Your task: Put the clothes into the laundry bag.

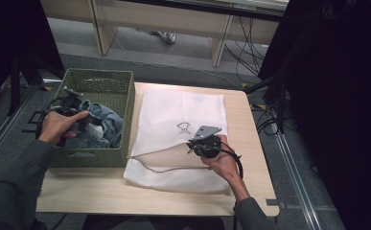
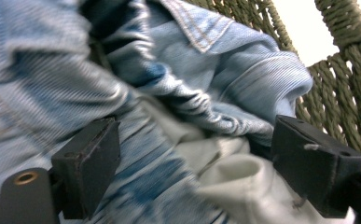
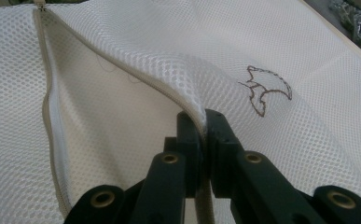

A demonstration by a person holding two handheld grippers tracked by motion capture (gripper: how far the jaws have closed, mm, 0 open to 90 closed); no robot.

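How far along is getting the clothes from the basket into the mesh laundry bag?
Done: the mesh laundry bag is unzipped, and the right gripper holds its upper edge up. In hand: the left gripper, jaws open, reaches over the denim garment in the woven basket. Left: grasp the garment and load it.

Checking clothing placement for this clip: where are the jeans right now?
In the high view the jeans lie inside the green woven basket at the table's left, with the open left gripper over them.

White mesh bag [image 1: 183,115] – brown outline motif, faded blue denim [image 2: 122,70], olive-green woven basket [image 1: 99,81].
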